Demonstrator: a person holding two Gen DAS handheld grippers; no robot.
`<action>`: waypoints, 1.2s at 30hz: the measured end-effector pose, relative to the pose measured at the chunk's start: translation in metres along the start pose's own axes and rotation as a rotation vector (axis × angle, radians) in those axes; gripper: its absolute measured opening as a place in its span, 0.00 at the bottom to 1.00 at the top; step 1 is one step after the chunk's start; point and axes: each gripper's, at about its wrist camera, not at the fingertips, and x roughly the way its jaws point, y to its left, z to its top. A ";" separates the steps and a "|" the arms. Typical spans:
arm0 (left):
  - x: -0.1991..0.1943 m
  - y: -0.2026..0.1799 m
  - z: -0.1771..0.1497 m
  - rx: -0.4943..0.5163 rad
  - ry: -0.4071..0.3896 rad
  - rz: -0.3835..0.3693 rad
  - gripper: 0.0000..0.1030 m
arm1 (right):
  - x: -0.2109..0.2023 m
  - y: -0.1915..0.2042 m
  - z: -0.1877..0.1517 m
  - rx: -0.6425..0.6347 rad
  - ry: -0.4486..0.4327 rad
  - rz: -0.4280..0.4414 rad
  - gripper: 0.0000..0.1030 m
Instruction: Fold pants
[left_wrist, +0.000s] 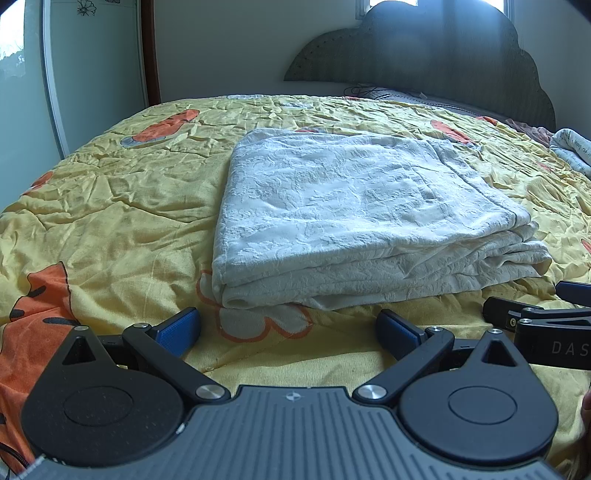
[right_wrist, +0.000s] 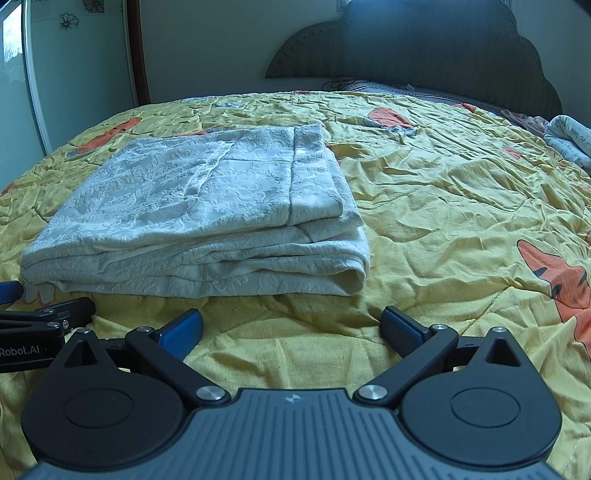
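The white textured pants (left_wrist: 351, 210) lie folded in a thick rectangular stack on the yellow bedspread (left_wrist: 122, 206). In the left wrist view my left gripper (left_wrist: 290, 330) stands open just in front of the stack's near edge, nothing between its blue pads. The right wrist view shows the same pants (right_wrist: 199, 214) ahead and to the left. My right gripper (right_wrist: 293, 330) is open over bare bedspread (right_wrist: 443, 206), level with the stack's near right corner. Each gripper shows at the edge of the other's view: right gripper (left_wrist: 543, 317), left gripper (right_wrist: 40, 314).
A dark scalloped headboard (left_wrist: 443, 55) stands at the far end of the bed. Another bundle of pale cloth (right_wrist: 569, 140) lies at the far right edge. A sliding glass door (left_wrist: 55, 74) is on the left wall. Bedspread extends widely right of the stack.
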 end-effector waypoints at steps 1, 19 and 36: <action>0.000 0.000 0.000 0.000 0.000 0.000 1.00 | 0.000 0.000 0.000 0.000 0.000 0.000 1.00; 0.002 0.000 0.003 -0.015 0.016 0.008 1.00 | 0.000 0.000 0.000 0.000 0.000 0.000 1.00; 0.003 0.002 0.005 -0.020 0.020 0.010 1.00 | 0.000 0.000 0.000 0.000 -0.001 0.000 1.00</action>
